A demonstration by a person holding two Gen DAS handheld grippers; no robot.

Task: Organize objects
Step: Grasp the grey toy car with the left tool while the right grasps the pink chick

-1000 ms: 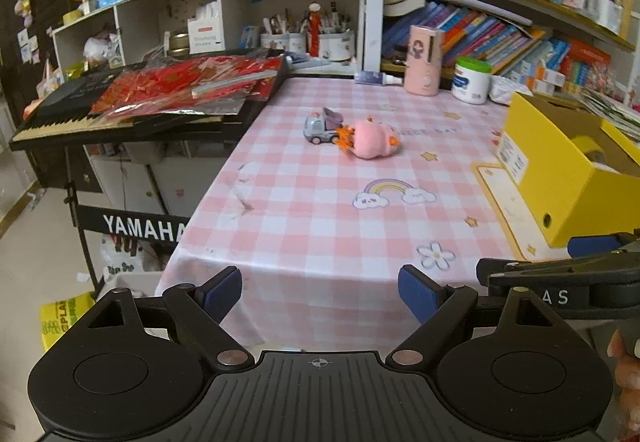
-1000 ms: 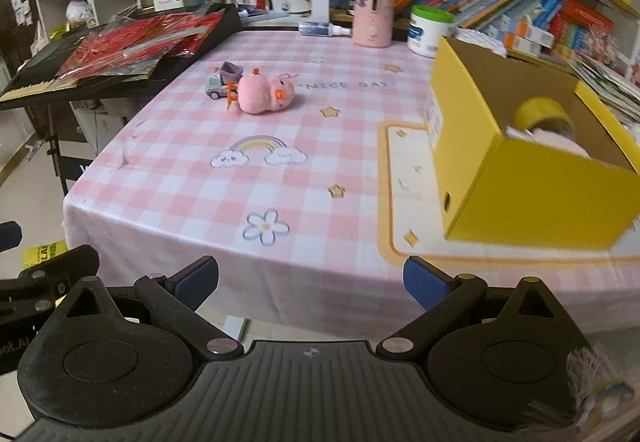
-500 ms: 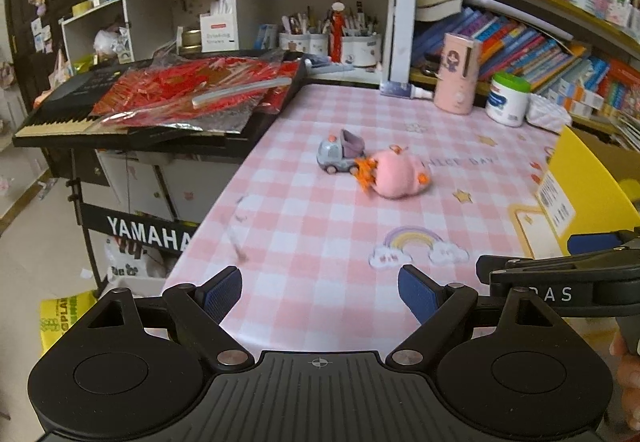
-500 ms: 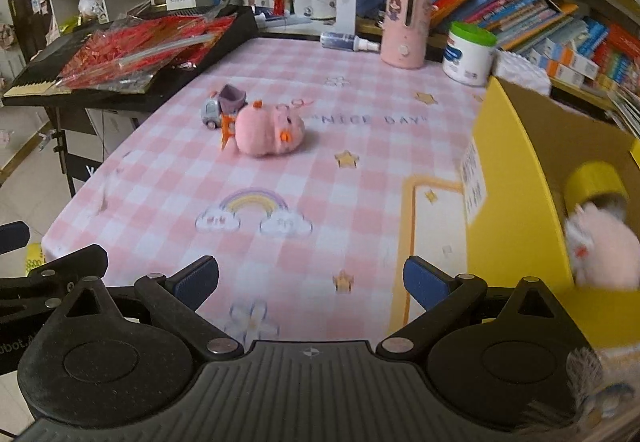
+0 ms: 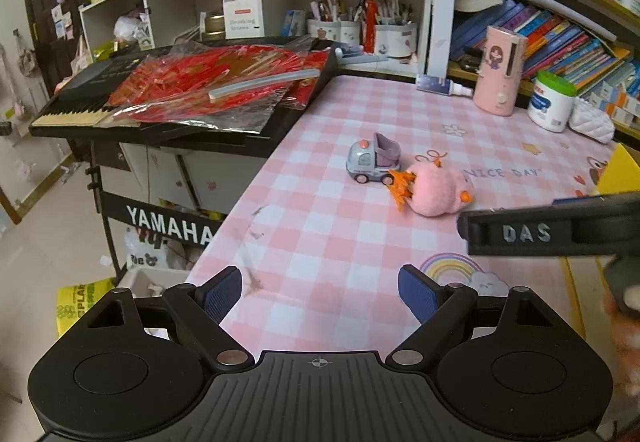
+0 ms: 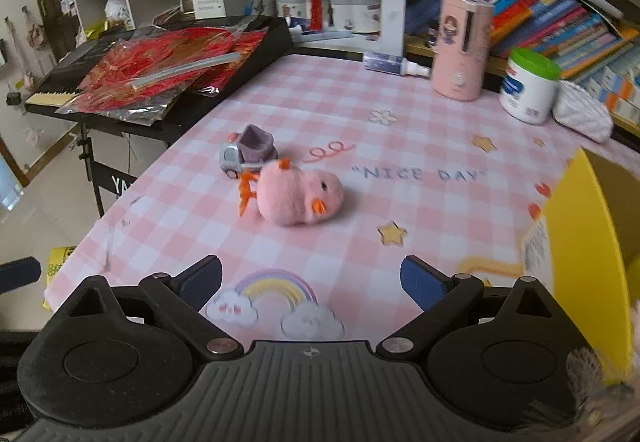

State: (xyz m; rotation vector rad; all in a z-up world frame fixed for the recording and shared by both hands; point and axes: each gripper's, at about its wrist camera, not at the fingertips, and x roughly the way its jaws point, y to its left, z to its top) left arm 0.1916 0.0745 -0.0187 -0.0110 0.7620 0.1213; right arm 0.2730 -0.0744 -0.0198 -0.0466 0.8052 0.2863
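A pink plush chick (image 6: 300, 198) with orange feet lies on its side on the pink checked tablecloth (image 6: 400, 146). It also shows in the left wrist view (image 5: 434, 190). A small grey toy truck (image 6: 248, 152) with a purple bed stands touching it at the left, seen too in the left wrist view (image 5: 372, 159). A yellow box (image 6: 588, 250) stands at the right. My right gripper (image 6: 311, 278) is open and empty, short of the chick. My left gripper (image 5: 320, 292) is open and empty over the table's near left edge.
A black keyboard (image 5: 80, 98) covered with red foil packets (image 5: 208, 82) stands left of the table. A pink cylinder device (image 6: 462, 50), a white jar with green lid (image 6: 528, 86) and a spray bottle (image 6: 394, 64) line the back edge before bookshelves.
Both grippers have moved forward over the table toward the chick and truck, which look larger. The yellow box has slid to the right edge of both views.
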